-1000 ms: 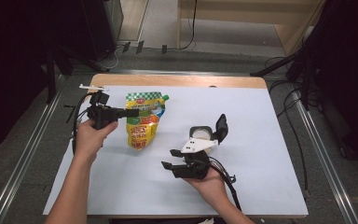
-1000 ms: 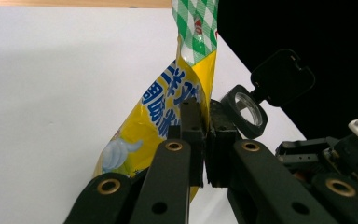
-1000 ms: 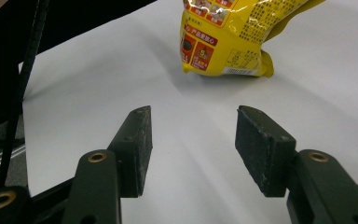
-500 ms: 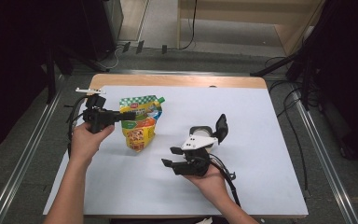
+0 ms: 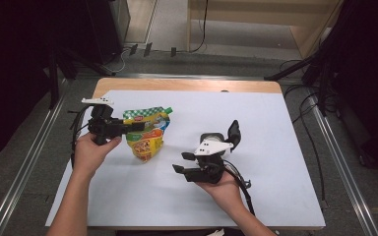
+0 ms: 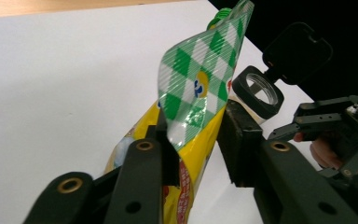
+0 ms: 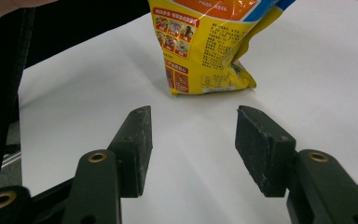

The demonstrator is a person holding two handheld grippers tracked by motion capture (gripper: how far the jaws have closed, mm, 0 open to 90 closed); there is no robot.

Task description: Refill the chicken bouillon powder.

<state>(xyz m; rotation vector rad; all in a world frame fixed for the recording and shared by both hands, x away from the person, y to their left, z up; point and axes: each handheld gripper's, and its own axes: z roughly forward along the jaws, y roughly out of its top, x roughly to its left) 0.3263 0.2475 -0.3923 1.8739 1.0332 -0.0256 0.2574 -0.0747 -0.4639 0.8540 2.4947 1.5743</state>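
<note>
A yellow stand-up pouch [image 5: 147, 140] with a green checked top and a green spout cap [image 5: 167, 110] stands at the table's left middle. My left gripper [image 5: 140, 127] reaches in from the left at its upper part. In the left gripper view the pouch [image 6: 200, 79] sits between the jaws of that gripper [image 6: 198, 130]; they have just been opening, and the right pad stands slightly off the film. My right gripper [image 5: 182, 163] lies near the middle, pointing left at the pouch [image 7: 205, 37]. The right gripper [image 7: 191, 126] is open over bare table.
The white table top [image 5: 275, 128] has a wooden strip along its far edge. A black round open-topped container [image 5: 215, 137] with a raised hinged lid [image 5: 234, 132] stands just beyond my right gripper. Cables trail from both grippers. Dark floor and metal rails surround the table.
My left hand and its gripper have drifted a little to the left and nearer. The pouch stays about where it was. The right hand has not moved.
</note>
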